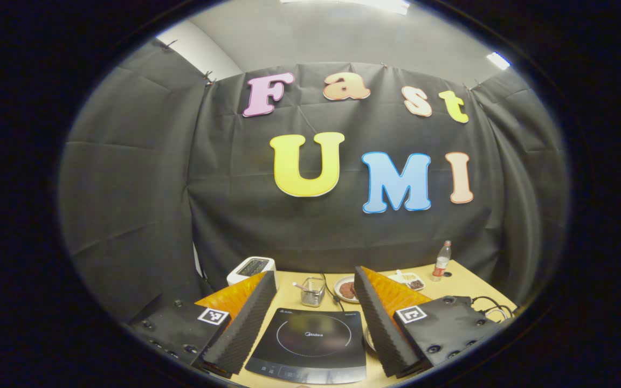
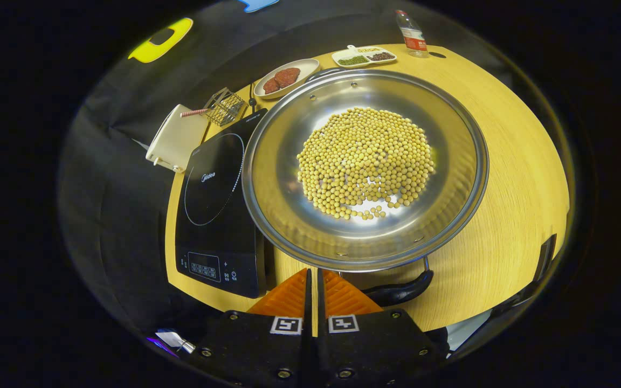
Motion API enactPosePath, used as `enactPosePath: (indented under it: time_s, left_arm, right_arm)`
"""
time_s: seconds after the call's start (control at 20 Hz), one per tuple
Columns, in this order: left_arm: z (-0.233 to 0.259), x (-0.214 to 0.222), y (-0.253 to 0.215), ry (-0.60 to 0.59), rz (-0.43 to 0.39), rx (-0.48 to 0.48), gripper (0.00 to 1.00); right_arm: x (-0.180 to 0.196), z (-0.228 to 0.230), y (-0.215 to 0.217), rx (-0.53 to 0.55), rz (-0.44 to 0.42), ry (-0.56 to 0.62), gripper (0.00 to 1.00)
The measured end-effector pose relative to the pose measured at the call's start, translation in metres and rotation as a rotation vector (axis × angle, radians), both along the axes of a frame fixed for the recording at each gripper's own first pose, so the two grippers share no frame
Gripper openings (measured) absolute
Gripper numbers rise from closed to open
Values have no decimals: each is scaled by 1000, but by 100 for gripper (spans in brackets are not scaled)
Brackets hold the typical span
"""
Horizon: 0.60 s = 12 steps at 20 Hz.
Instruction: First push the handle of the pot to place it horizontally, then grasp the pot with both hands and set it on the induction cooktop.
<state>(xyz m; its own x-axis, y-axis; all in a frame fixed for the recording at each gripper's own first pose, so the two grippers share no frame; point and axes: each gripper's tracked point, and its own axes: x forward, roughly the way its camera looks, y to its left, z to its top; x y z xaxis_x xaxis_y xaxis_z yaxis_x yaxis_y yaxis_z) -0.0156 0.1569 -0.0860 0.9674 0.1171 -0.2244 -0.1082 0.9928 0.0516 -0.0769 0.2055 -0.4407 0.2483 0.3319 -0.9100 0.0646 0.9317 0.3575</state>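
Pot not yet on the cooktop, handle work in hand

Wooden desk (image 2: 504,178) carries everything. Seen from the right gripper view, the pot (image 2: 364,167), full of yellow beans (image 2: 365,161), sits just ahead of the right gripper (image 2: 313,280), whose fingers are pressed together, clamping nothing. The pot's dark handle (image 2: 402,292) lies just right of those fingers, below the rim. Left of the pot, touching or nearly so, is the induction cooktop (image 2: 216,199), bare. The left gripper (image 1: 310,302) hovers with fingers wide apart, the cooktop between them. Judging by this, the two-handed grasp and transfer remain; whether the handle is level I cannot tell
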Motion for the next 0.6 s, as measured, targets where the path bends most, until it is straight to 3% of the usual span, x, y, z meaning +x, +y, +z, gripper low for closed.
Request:
enactPosePath:
  time_s: [0.6]
  left_arm:
    - [-4,20,-20,6,-93,-23,99]
  right_arm:
    - [3,0,-27,-4,-96,-7,2]
